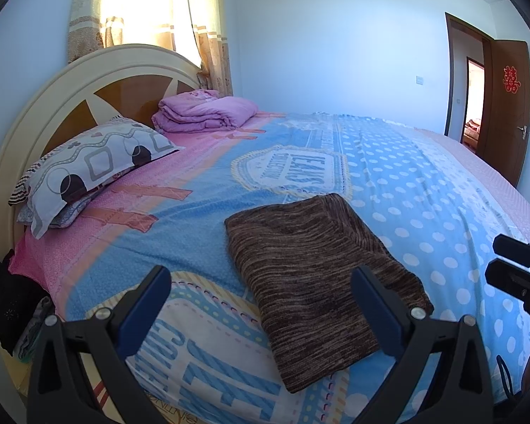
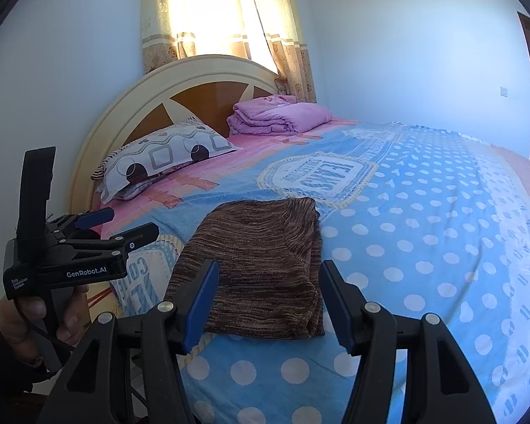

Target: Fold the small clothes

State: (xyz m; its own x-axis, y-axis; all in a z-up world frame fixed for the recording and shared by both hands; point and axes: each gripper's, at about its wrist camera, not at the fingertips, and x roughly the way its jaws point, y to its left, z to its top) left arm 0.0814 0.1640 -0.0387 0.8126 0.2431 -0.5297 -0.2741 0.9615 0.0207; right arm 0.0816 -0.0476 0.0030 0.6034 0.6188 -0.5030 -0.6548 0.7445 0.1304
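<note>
Your brown knit garment (image 2: 261,272), ribbed, streaky and folded into a rough rectangle, lies flat on the near part of the blue polka-dot bedspread (image 2: 424,247). Your left gripper (image 1: 261,307) and right gripper (image 2: 268,304) hover above it, jaws apart and empty. The left gripper's body reads "GenRobot.AI".

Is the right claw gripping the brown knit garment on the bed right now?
No, the right claw is open and empty above the bed, with the folded brown garment lying flat beyond its fingers.
</note>
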